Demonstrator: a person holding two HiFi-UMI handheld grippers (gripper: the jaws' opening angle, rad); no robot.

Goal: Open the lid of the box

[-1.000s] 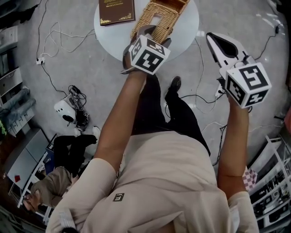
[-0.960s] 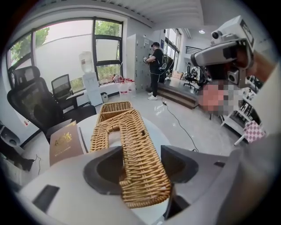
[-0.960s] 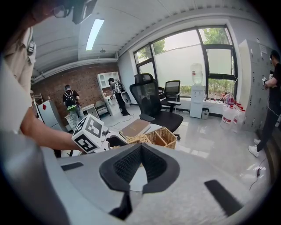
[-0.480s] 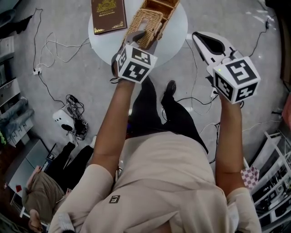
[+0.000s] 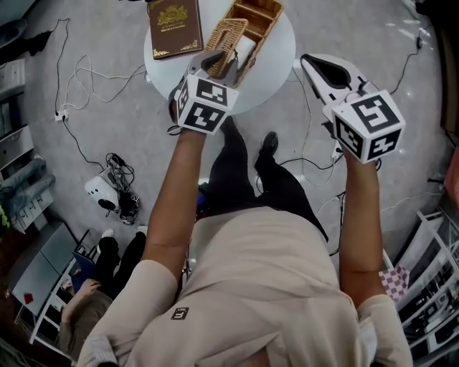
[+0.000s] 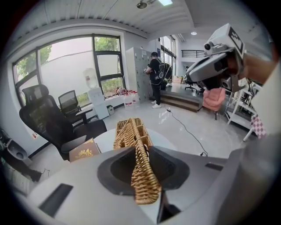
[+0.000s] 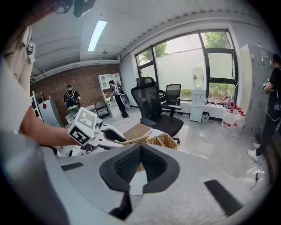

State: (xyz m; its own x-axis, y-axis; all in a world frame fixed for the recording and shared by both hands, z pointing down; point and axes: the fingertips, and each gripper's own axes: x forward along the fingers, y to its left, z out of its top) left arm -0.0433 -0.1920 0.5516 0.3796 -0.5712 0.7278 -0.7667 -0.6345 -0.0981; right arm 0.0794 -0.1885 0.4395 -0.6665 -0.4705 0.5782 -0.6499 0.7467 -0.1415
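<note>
**Inspector A:** Largest item first: where does the box stand?

**Inspector B:** On the round white table (image 5: pixel 278 63), at its far right. It is an open-weave wicker box (image 5: pixel 262 16) with dividers showing inside. A brown book (image 5: pixel 174 25) lies just left of it.

**A:** And the lid?

**B:** The wicker lid (image 5: pixel 224 34) stands tilted up along the box's left side, already partly raised. Its long axis runs with the box, from near left to far right. In the left gripper view it is seen edge-on, running straight away from the jaws.

**A:** Which gripper is nearer?

**B:** The left gripper (image 5: pixel 217 63). Its jaws are closing on the near end of the lid, with wicker touching both pads. The right gripper (image 5: pixel 320 70) hangs off the table's right edge, well apart from the box. Its jaws are together and nothing is between them.

**A:** What does the next move turn on?

**B:** In my judgement, the lid must swing over to the left, toward the book. That clearance is the risk.
</note>
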